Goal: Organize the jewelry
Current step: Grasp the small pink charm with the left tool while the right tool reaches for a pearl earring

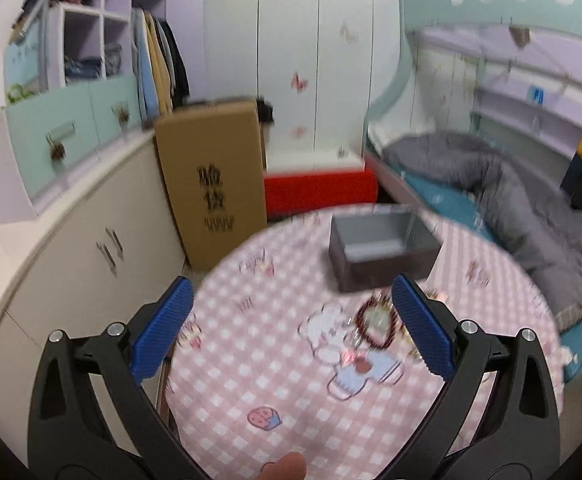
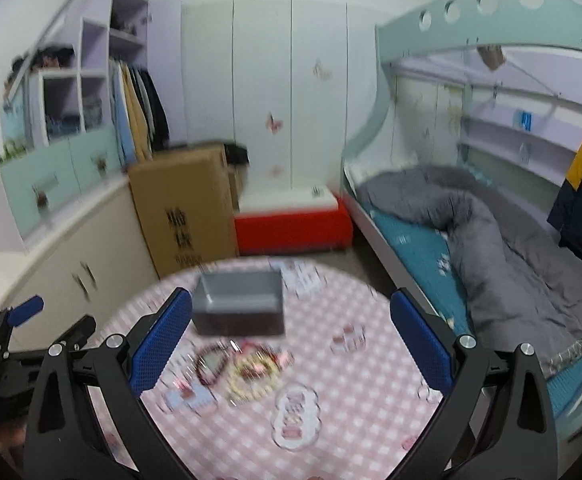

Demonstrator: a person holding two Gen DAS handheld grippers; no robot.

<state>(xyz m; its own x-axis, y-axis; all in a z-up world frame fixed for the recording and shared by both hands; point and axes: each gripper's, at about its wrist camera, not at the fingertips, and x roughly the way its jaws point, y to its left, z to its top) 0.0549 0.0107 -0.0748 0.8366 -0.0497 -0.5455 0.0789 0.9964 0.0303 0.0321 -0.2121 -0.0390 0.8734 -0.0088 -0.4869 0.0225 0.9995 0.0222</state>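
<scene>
Pink-checked counter [image 1: 275, 364] carries loose bracelets [image 1: 375, 326] just before an open grey box [image 1: 383, 252] (seemingly their destination), while both grippers [image 1: 291, 336] [image 2: 291, 340] are held apart, empty.

Left gripper [image 1: 291, 312]: my jaws stand wide apart over the table, nothing between the blue pads [image 1: 163, 332]
Table [image 1: 251, 400]: round, under a pink checked cloth with cartoon prints
Grey box [image 1: 383, 252]: open-topped, at the far side of the table, past my fingertips
Bracelet [image 1: 377, 326]: dark red beads in a ring, just inside my right-hand pad; more jewelry beside it, I think, though blur hides it
Cardboard box [image 1: 211, 184]: upright on the floor beyond the table
Bed [image 1: 511, 208]: grey duvet, at right
</scene>
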